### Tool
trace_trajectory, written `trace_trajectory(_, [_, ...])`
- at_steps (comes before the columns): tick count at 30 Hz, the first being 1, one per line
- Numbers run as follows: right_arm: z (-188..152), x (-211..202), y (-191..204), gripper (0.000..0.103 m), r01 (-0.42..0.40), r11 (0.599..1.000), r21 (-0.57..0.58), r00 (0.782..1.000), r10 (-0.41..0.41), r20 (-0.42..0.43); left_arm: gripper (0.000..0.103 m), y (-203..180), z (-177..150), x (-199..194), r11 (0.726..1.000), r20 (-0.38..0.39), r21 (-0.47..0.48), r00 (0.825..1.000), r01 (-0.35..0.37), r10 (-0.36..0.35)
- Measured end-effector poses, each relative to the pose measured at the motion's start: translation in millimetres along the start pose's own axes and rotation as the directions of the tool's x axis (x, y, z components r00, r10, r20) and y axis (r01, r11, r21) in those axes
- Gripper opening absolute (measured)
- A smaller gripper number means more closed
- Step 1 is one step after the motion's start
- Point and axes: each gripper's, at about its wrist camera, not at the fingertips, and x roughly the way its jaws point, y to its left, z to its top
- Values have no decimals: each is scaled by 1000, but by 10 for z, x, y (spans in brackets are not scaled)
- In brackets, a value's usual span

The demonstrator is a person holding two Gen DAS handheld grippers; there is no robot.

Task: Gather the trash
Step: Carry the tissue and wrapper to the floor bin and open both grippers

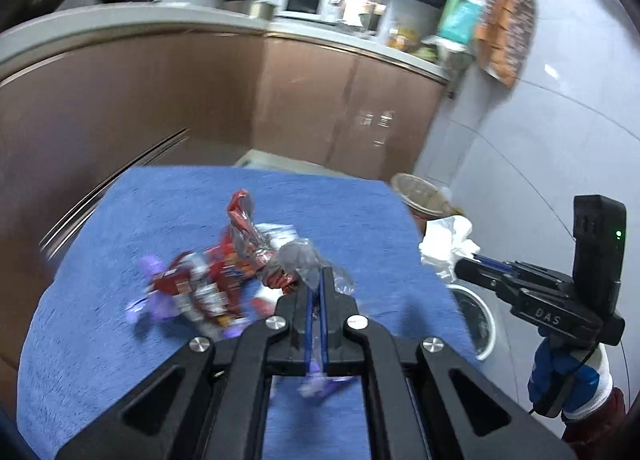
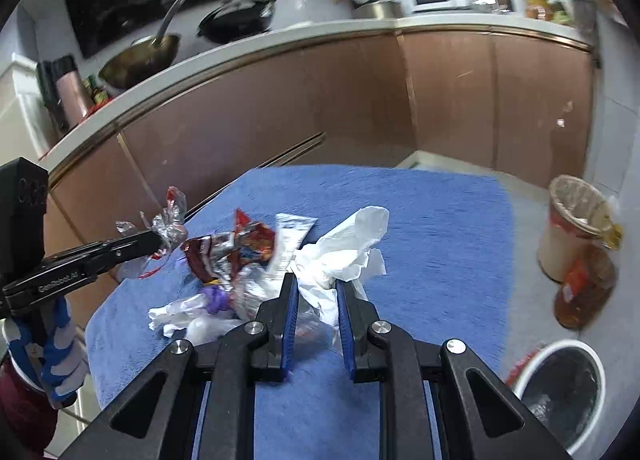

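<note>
My left gripper (image 1: 318, 280) is shut on a crumpled clear and red plastic wrapper (image 1: 298, 260), held above the blue cloth (image 1: 168, 360); it also shows in the right wrist view (image 2: 170, 228). My right gripper (image 2: 316, 284) is shut on a white crumpled tissue (image 2: 352, 244), lifted over the cloth's (image 2: 440, 240) right part; it shows in the left wrist view (image 1: 450, 240). A pile of red snack wrappers (image 1: 216, 276), silver foil (image 2: 232, 256) and purple scraps (image 1: 154, 292) lies on the cloth.
A white bin with a dark liner (image 2: 564, 392) stands on the floor at the lower right. A lined beige bin (image 2: 572, 224) and an amber bottle (image 2: 586, 292) stand beyond it. Brown cabinets (image 2: 320, 100) and a counter with pans are behind.
</note>
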Motion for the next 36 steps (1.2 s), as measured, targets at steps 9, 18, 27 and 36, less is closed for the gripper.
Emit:
trace_trajectory(9, [-491, -793, -963, 18, 302, 932, 203, 949, -313, 24, 2, -1413, 163, 567, 956, -101, 186, 972, 228, -212])
trace_trajectory(18, [-1091, -979, -1952, 18, 466, 791, 397, 873, -482, -65, 2, -2819, 122, 1602, 855, -301, 260, 879, 450, -371])
trace_trajectory(27, [-1339, -707, -2613, 21, 529, 722, 445, 840, -519, -158, 3, -3324, -75, 2528, 830, -449, 167, 791, 532, -416])
trace_trajectory(36, [-1613, -509, -2970, 36, 573, 677, 461, 815, -531, -233, 10, -3417, -253, 3134, 831, -519, 62, 730, 552, -445])
